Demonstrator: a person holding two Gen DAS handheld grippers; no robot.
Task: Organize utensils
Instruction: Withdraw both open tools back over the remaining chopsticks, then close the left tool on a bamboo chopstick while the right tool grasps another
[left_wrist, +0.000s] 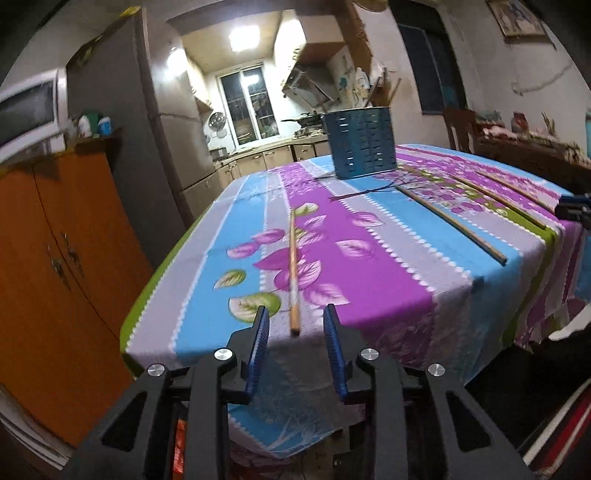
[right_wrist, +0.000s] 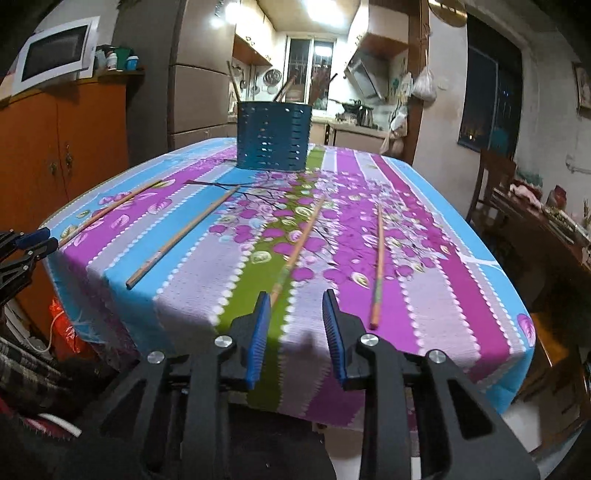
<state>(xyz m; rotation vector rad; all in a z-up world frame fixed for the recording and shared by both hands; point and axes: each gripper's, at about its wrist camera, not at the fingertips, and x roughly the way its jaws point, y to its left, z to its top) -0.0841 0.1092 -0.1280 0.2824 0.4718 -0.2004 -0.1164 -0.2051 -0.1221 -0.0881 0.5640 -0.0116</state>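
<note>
While you hold both grippers just off the near edge of the table, the scene reads as follows.

Chopsticks: four lie flat on the tablecloth (right_wrist: 369, 170), well apart, each running from the near edge toward the far side.
Leftmost chopstick (left_wrist: 293, 273): near the left edge; its near end lies in line with the gap of your left gripper (left_wrist: 297, 314), untouched.
Second chopstick (right_wrist: 183, 236): left of centre, slanting toward the holder.
Third chopstick (right_wrist: 299, 247): on the green stripe; its near end sits just beside the left finger (right_wrist: 260, 325) of your right gripper (right_wrist: 297, 299). Contact cannot be told.
Fourth chopstick (right_wrist: 377, 266): right of centre, its near end close to the near edge, just right of the right gripper.
Utensil holder (right_wrist: 272, 136): blue, perforated, upright near the far edge, with several sticks already standing in it.
Left gripper state: jaws narrowly parted, nothing between the pads.
Right gripper state: jaws narrowly parted, nothing held.
Surroundings: orange cabinet (left_wrist: 55, 266) left of the table, microwave (right_wrist: 55, 55) on top of it, kitchen beyond.
</note>
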